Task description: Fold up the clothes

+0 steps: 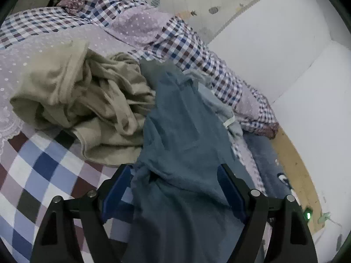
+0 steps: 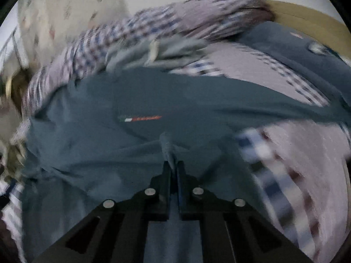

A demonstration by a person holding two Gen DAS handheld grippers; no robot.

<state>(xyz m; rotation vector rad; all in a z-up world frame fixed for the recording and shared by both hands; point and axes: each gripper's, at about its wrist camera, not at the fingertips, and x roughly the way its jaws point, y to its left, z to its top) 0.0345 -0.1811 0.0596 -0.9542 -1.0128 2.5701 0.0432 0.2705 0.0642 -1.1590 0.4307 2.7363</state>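
Note:
A blue-grey garment (image 1: 182, 131) lies rumpled on the checked bedspread (image 1: 37, 168), running from mid-bed toward the camera. My left gripper (image 1: 174, 173) stands open, and the blue cloth passes between its blue pads without being pinched. A crumpled beige garment (image 1: 83, 100) sits just left of it. In the blurred right wrist view the same blue garment (image 2: 136, 100) spreads wide, with a small red and white logo (image 2: 140, 118). My right gripper (image 2: 174, 164) is shut on a pinched ridge of that blue cloth.
A bunched checked and dotted quilt (image 1: 166, 39) runs along the bed's far side against the white wall (image 1: 285, 50). A dark blue fleecy item (image 1: 269, 160) lies at the bed's right edge, by a wooden frame (image 1: 294, 160). A green light (image 1: 308, 215) glows low right.

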